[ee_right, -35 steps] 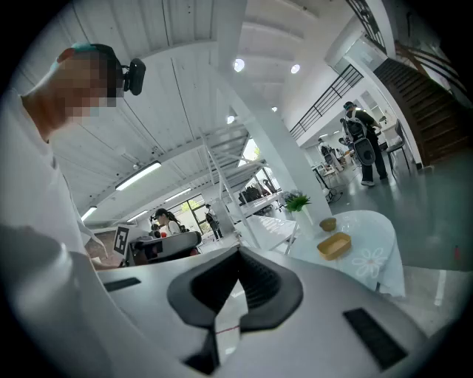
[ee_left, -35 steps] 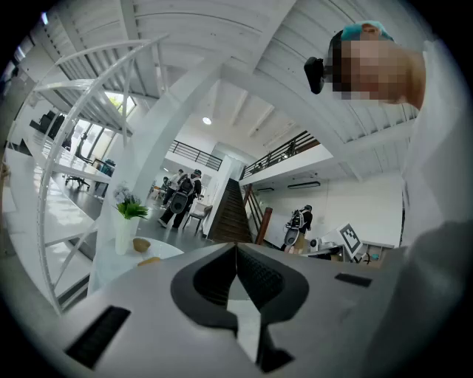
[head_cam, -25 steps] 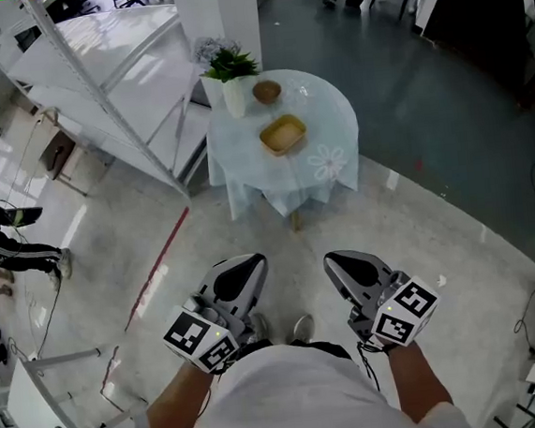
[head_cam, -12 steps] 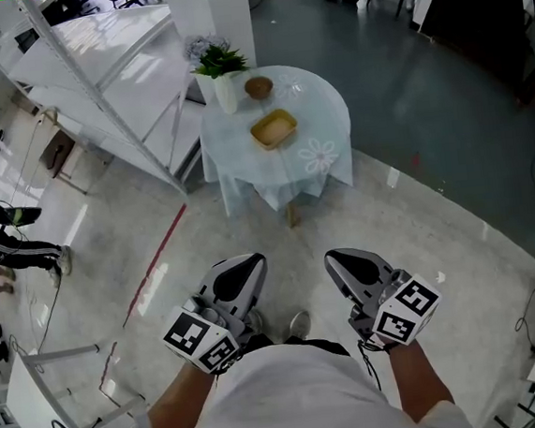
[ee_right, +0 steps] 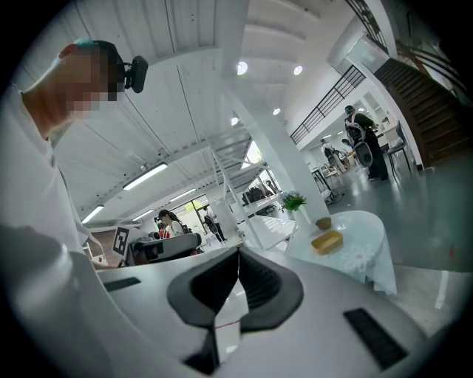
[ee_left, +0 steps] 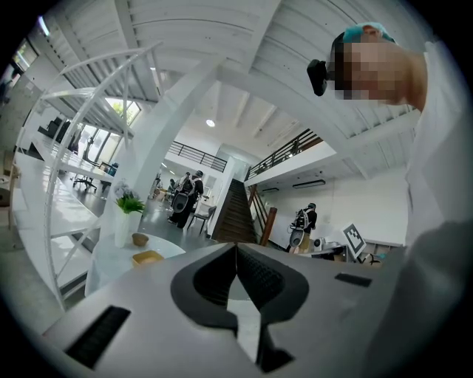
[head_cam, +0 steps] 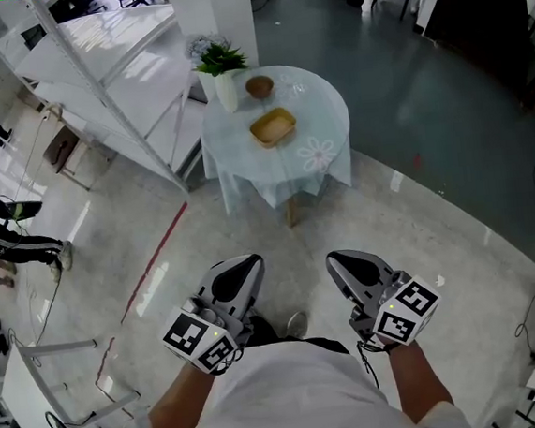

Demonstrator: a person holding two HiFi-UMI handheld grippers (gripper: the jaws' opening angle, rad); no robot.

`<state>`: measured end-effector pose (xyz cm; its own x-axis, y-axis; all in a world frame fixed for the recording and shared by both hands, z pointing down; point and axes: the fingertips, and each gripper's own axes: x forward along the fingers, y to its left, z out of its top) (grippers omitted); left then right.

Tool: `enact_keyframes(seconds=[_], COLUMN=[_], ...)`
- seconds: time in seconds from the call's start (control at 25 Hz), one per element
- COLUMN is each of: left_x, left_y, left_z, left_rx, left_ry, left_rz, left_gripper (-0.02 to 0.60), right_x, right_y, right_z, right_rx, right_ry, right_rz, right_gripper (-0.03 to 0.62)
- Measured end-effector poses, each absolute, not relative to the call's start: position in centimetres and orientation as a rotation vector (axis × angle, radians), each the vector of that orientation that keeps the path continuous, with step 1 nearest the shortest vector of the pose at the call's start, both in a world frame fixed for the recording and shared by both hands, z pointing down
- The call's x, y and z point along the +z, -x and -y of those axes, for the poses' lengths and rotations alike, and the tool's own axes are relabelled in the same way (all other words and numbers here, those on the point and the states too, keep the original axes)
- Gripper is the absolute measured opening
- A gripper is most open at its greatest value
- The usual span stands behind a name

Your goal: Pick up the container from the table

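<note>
Judging by its shallow, open shape, the container (head_cam: 272, 127) looks light and stiff, maybe wood or bamboo; I would pinch one long wall near its middle so it keeps level. It is a tan tray with rounded corners, lying on the round, cloth-covered surface (head_cam: 326, 160) well ahead of me, near a small brown bowl (head_cam: 258, 87) and a potted plant (head_cam: 222, 68). My left gripper (head_cam: 244, 267) and right gripper (head_cam: 341, 263) are both closed tight, holding nothing.

container (head_cam: 272, 127) on table (head_cam: 325, 109), bowl (head_cam: 258, 87), plant (head_cam: 222, 64) behind it
</note>
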<state>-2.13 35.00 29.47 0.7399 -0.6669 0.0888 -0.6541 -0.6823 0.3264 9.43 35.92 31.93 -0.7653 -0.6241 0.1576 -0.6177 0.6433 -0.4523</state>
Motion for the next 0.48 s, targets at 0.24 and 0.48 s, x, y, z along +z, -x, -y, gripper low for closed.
enact_keyframes(seconds=[0.24, 0.48], left_x=[29.9, 30.7], left_y=[2.4, 2.8], left_z=[-34.9, -32.8], left_rx=[-0.066, -0.076], left_ry=[-2.592, -2.584], left_rz=[1.035, 1.033], left_gripper=[0.021, 0.021], right_x=[31.9, 32.6], right_y=[-9.5, -9.1], right_z=[-35.7, -33.9], right_rx=[-0.761, -0.769], right_ry=[1.067, 1.074], right_rz=[-2.843, -2.85], right_gripper=[0.02, 0.02])
